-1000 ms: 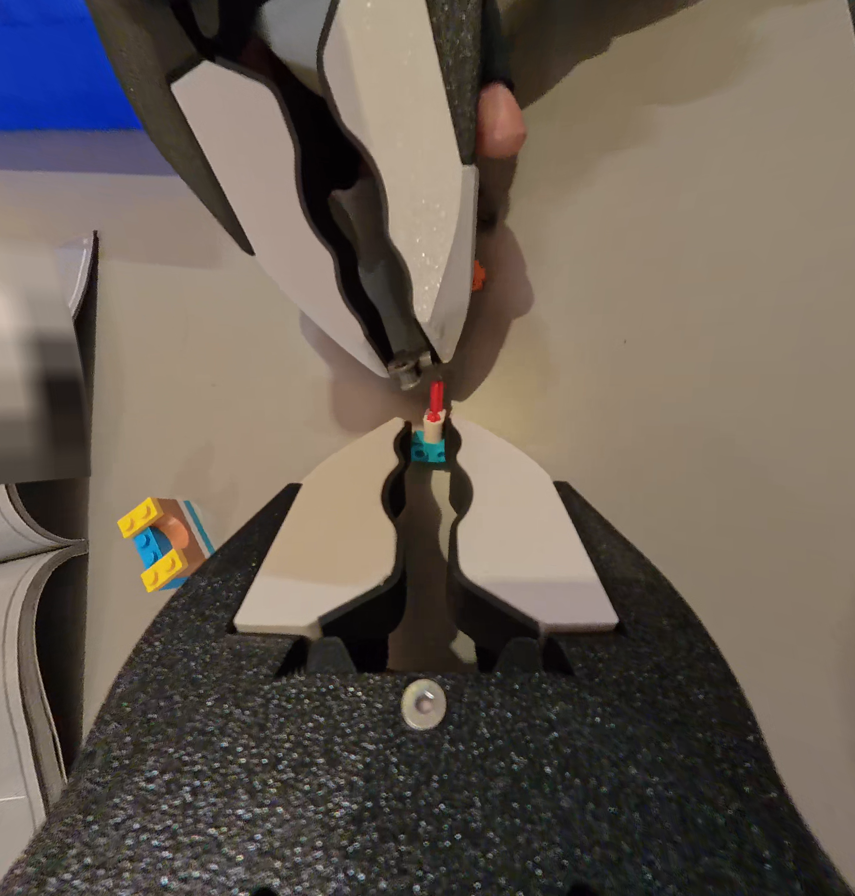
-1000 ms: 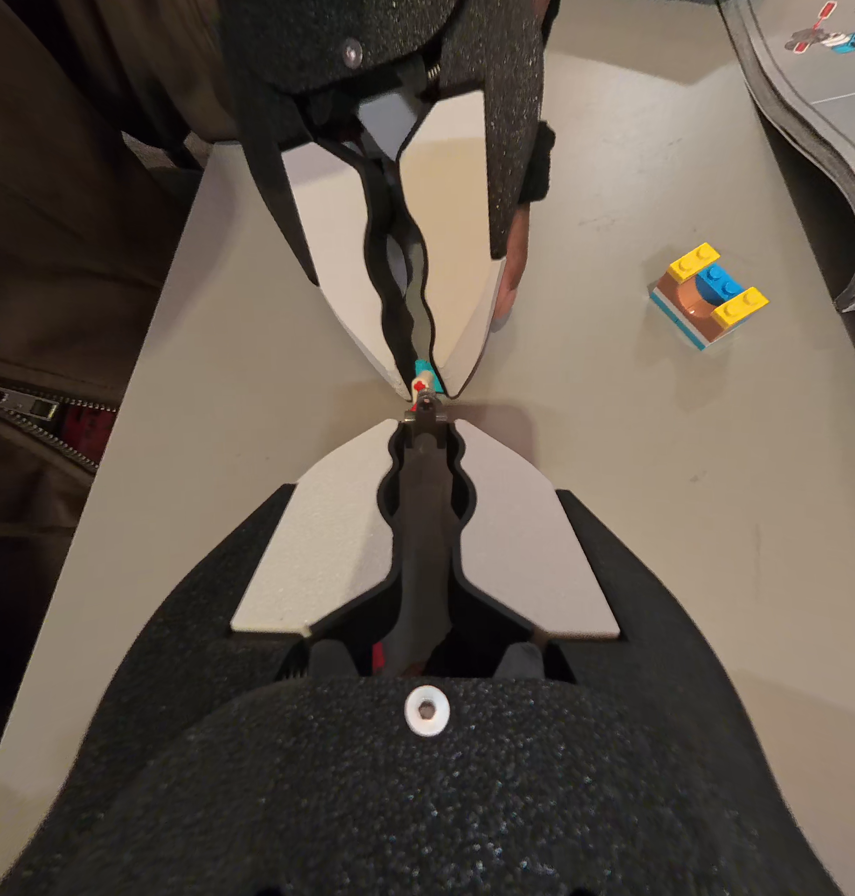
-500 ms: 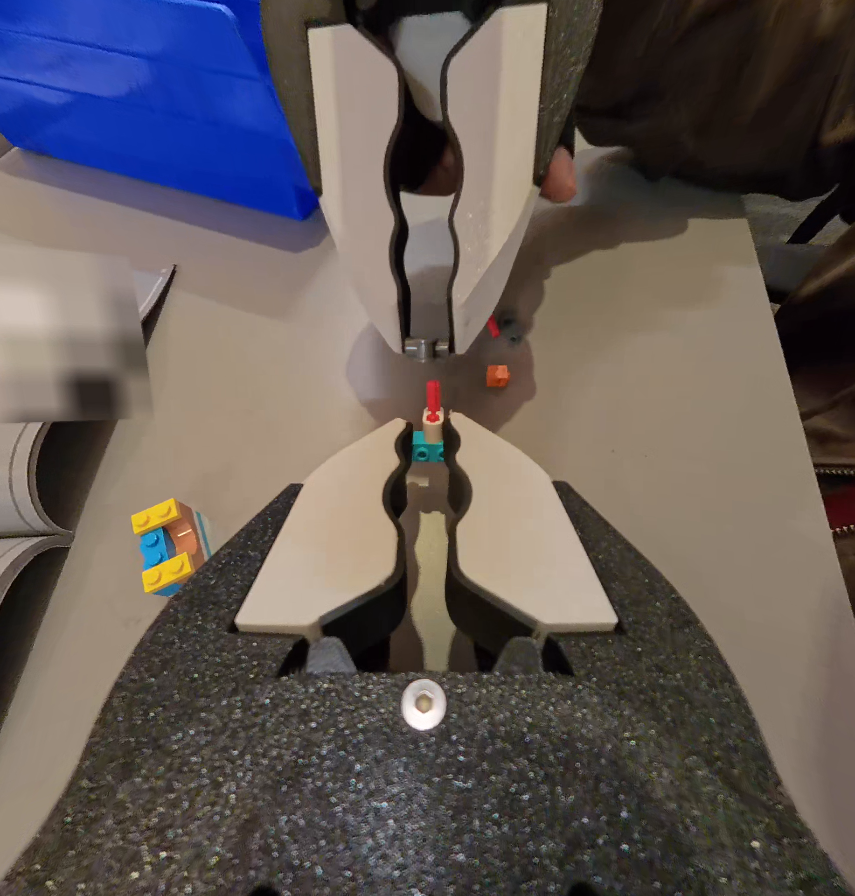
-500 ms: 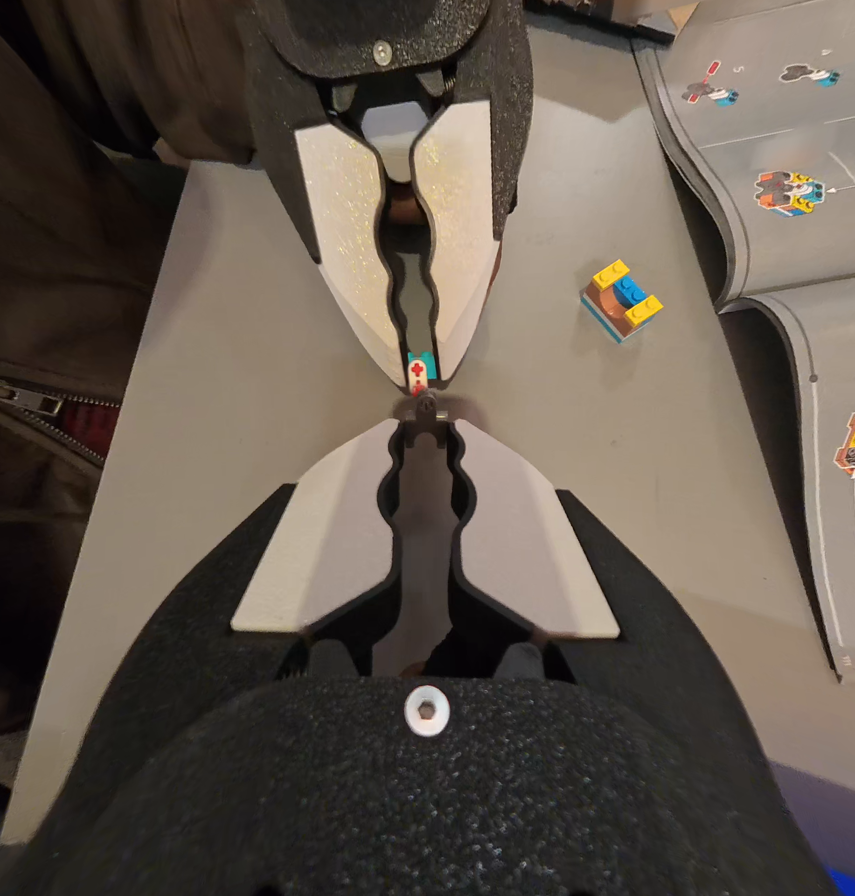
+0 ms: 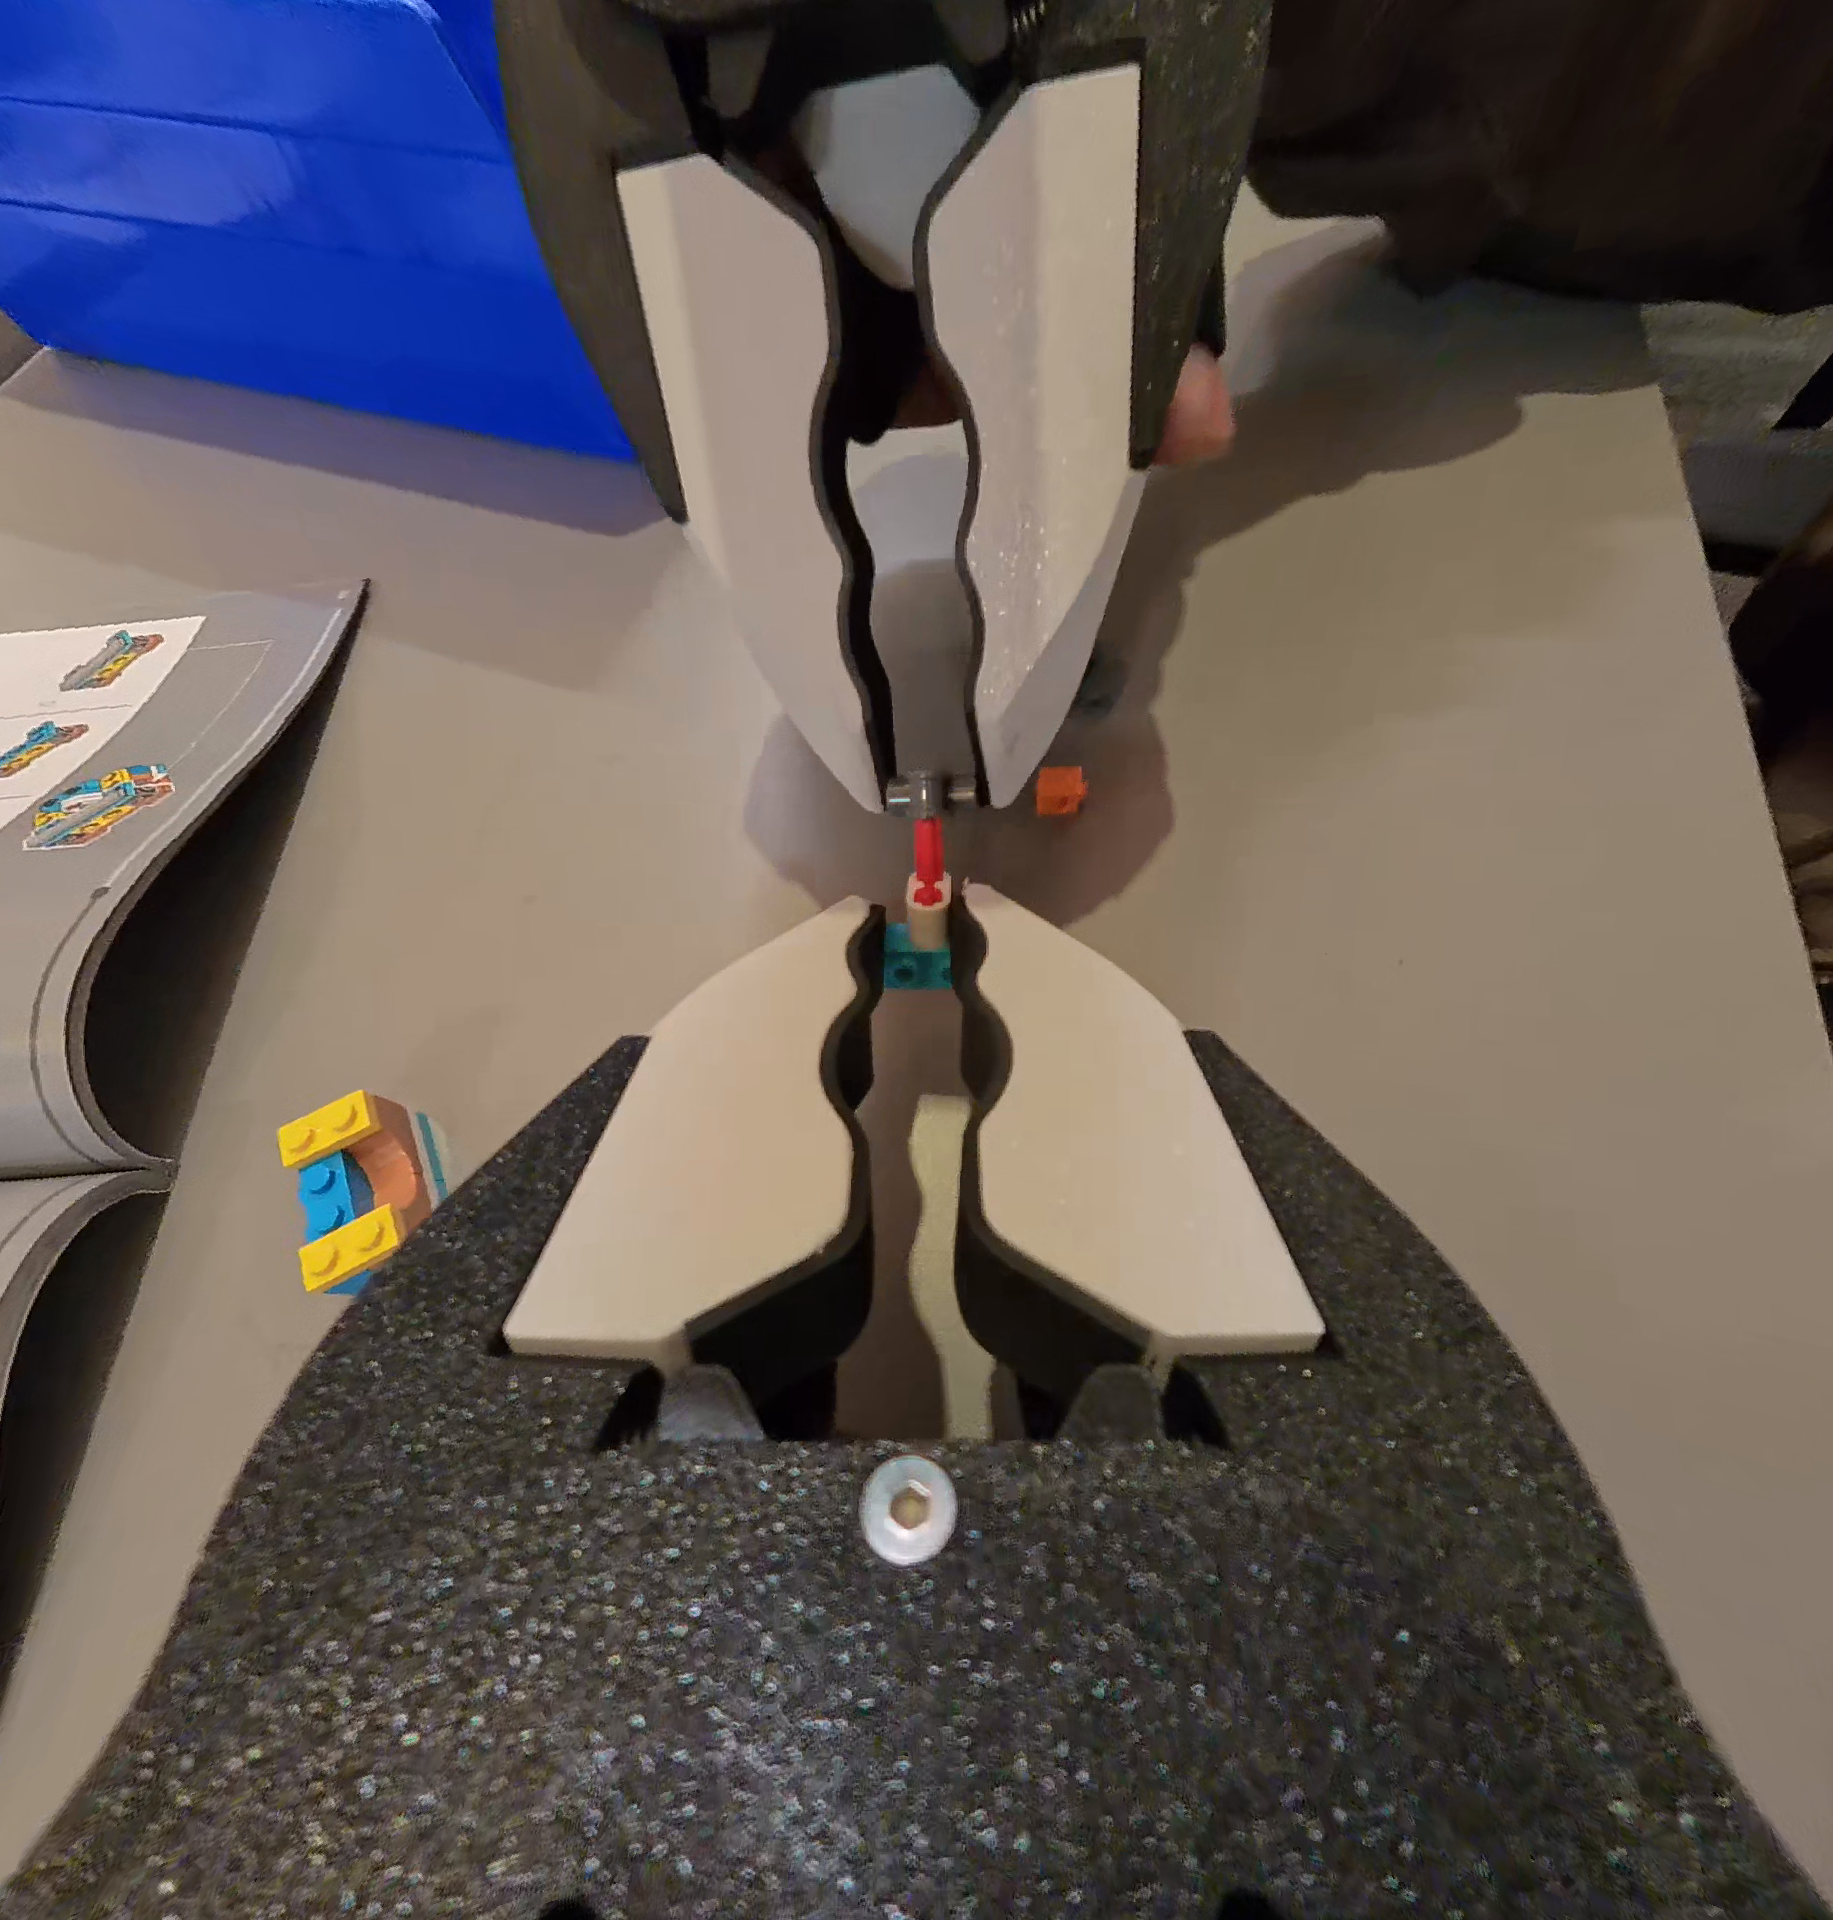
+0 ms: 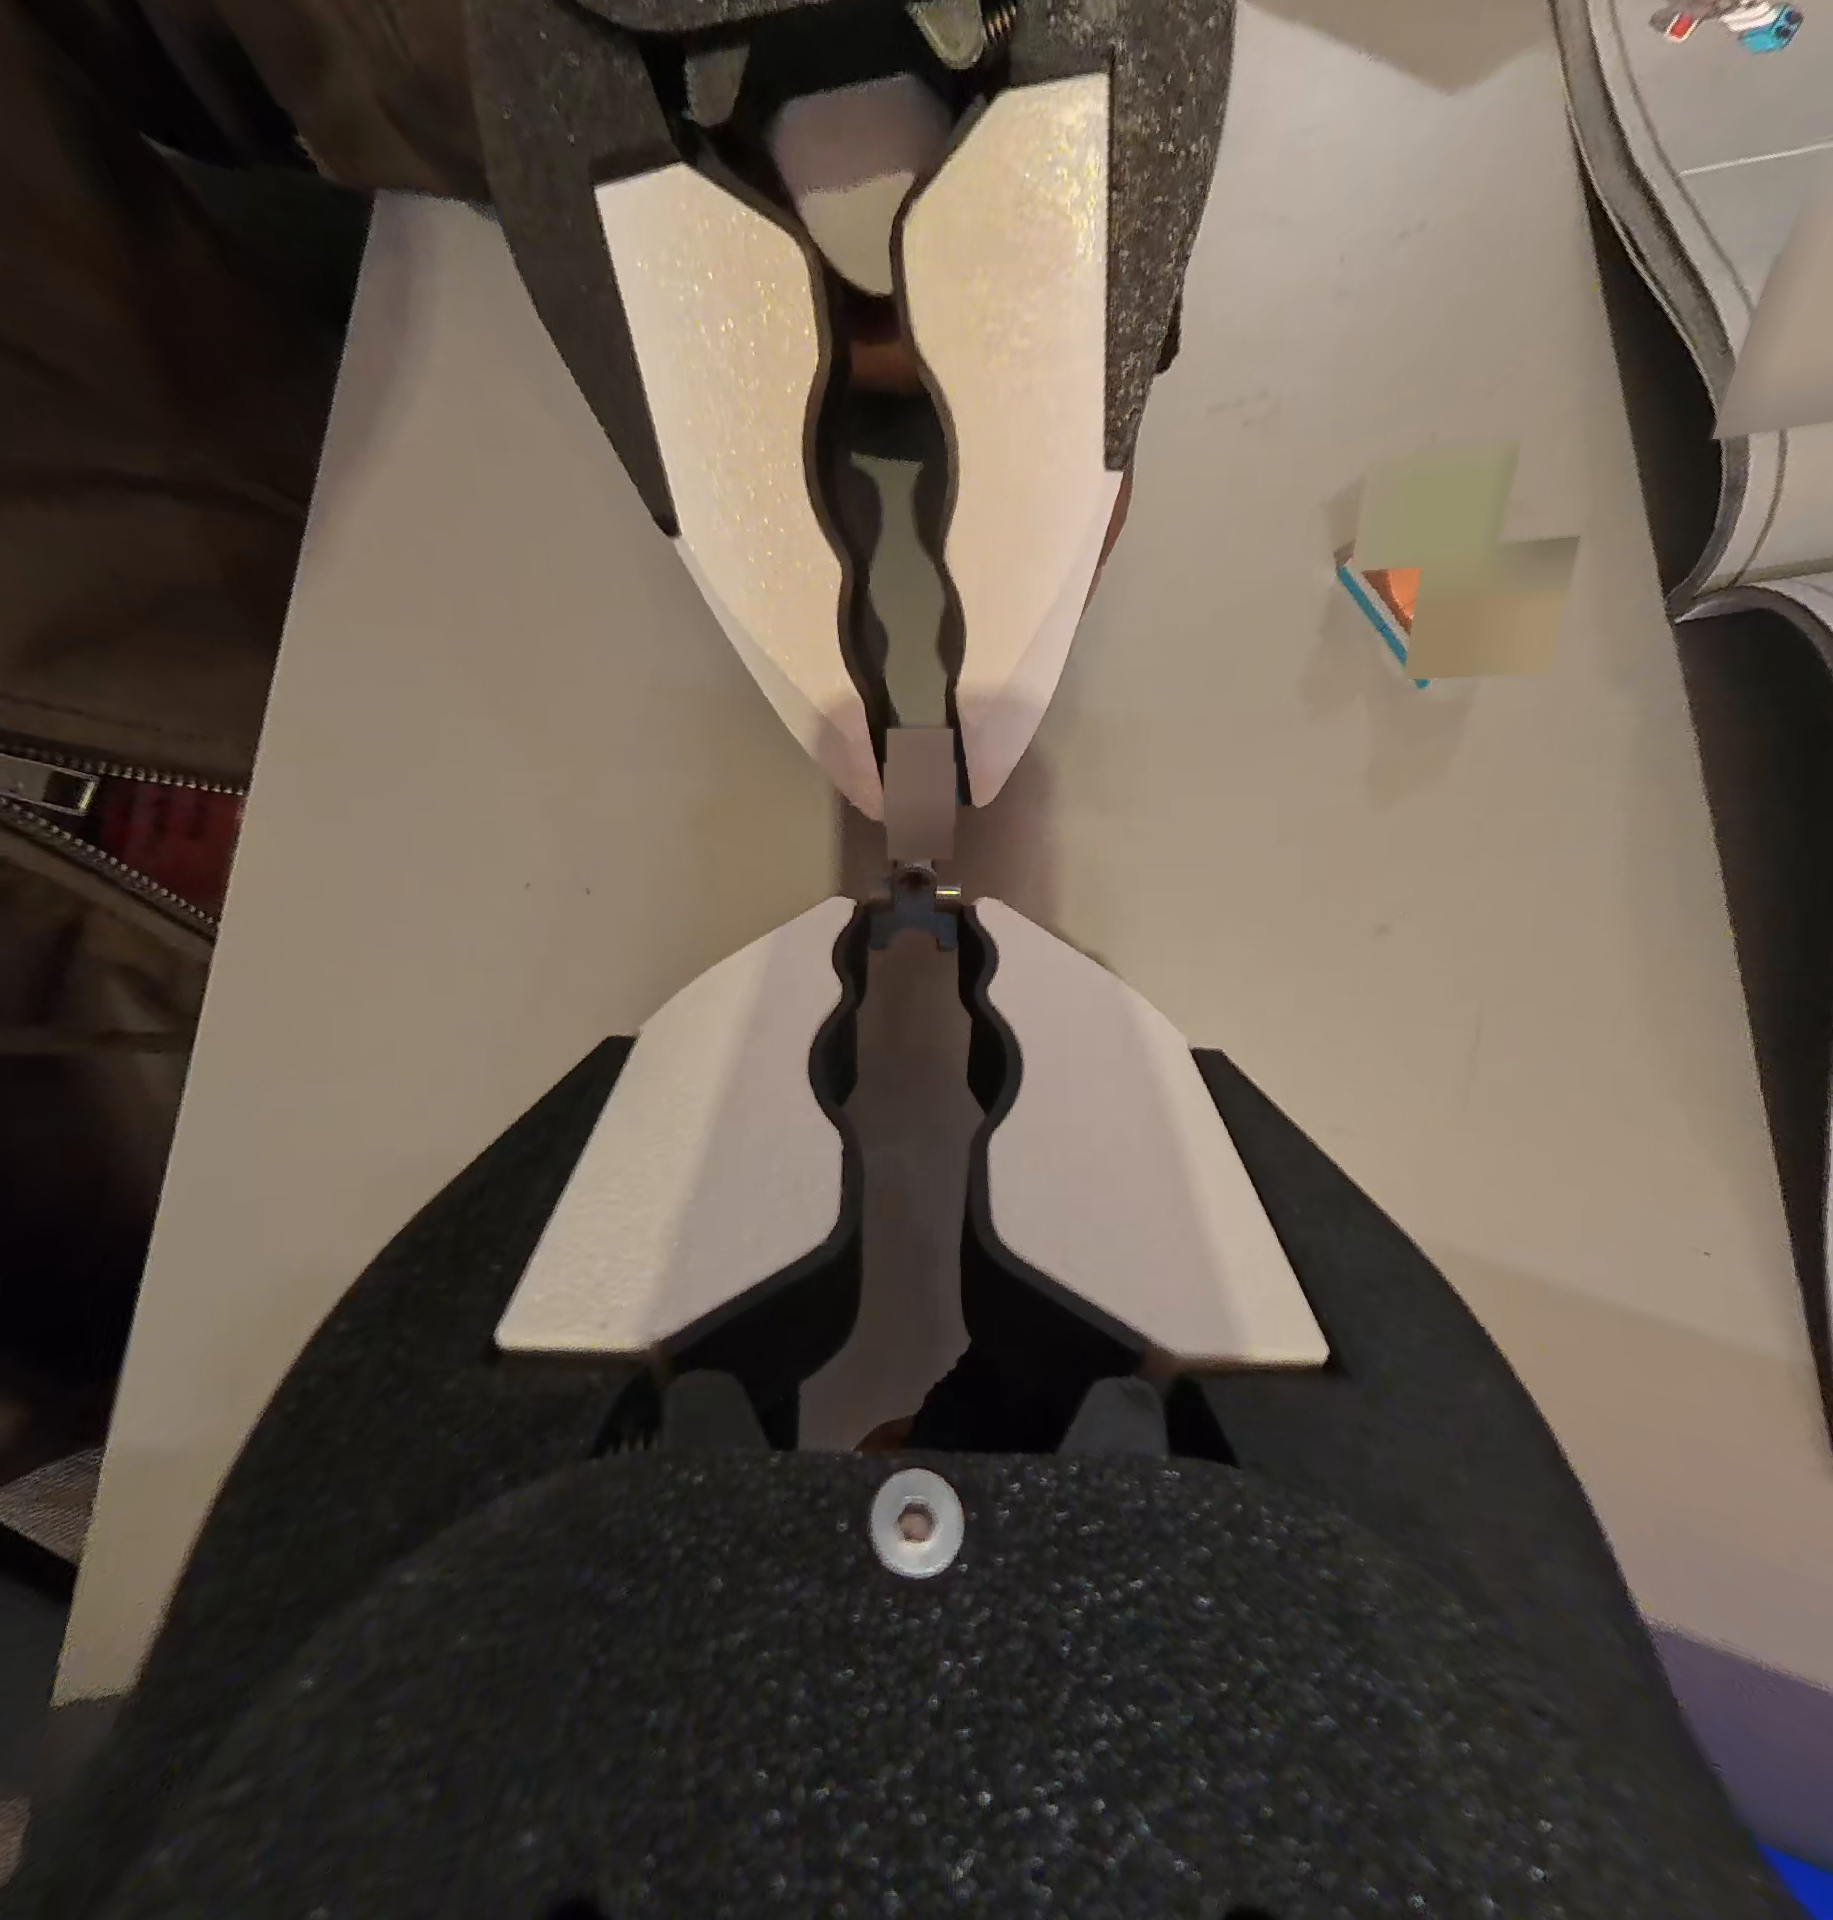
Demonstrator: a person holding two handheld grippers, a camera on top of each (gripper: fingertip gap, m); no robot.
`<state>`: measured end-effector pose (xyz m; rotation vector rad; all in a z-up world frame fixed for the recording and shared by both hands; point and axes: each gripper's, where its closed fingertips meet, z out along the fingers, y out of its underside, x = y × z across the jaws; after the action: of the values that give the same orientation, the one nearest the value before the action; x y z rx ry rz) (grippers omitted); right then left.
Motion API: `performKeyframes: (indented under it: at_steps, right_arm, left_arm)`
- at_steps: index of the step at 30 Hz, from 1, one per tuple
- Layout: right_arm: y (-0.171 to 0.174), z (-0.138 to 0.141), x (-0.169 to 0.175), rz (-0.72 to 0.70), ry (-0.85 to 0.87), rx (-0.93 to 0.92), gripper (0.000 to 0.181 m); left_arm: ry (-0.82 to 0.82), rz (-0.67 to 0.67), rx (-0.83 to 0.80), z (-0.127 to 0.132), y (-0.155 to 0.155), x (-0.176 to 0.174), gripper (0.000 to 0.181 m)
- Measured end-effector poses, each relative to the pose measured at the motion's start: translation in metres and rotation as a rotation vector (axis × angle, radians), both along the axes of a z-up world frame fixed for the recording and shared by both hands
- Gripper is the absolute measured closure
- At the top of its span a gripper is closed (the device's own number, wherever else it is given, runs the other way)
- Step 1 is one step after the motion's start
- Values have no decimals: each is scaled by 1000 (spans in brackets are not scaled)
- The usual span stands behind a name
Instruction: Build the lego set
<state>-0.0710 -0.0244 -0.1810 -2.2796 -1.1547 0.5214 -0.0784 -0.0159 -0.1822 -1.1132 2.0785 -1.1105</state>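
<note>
My left gripper point(image 5: 917, 920) is shut on a small teal brick point(image 5: 914, 968). The brick carries a tan cylinder point(image 5: 931, 920) with a red axle point(image 5: 927, 847) pointing forward. My right gripper point(image 5: 931, 798) faces it tip to tip and is shut on a small grey connector piece point(image 5: 927, 792). The axle's tip reaches the connector. In the right wrist view my right gripper point(image 6: 914, 906) holds the dark grey connector point(image 6: 912, 916), and the left gripper point(image 6: 917, 805) comes in from above. A mosaic patch covers the piece it holds.
A yellow, blue and brown brick assembly point(image 5: 356, 1205) lies on the grey table point(image 5: 1411, 935); the right wrist view shows it point(image 6: 1385, 613) partly patched. A small orange brick point(image 5: 1059, 792) lies near the right fingertips. An open instruction booklet point(image 5: 112, 790) and a blue bin point(image 5: 247, 187) sit left. A person's jacket point(image 6: 112, 623) borders the table. Left and right tips are no more than a few centimetres apart.
The two grippers have lined up head-on and come closer. The gap between the grey connector and the red axle has closed, so they now meet.
</note>
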Motion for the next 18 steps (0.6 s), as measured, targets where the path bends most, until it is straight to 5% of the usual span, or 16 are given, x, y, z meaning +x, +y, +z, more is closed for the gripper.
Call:
performKeyframes:
  at_steps: [18]
  right_arm:
    - [-6,-22,0,62,21,30,162]
  left_arm:
    - [73,-43,356,-16,3,-8,169]
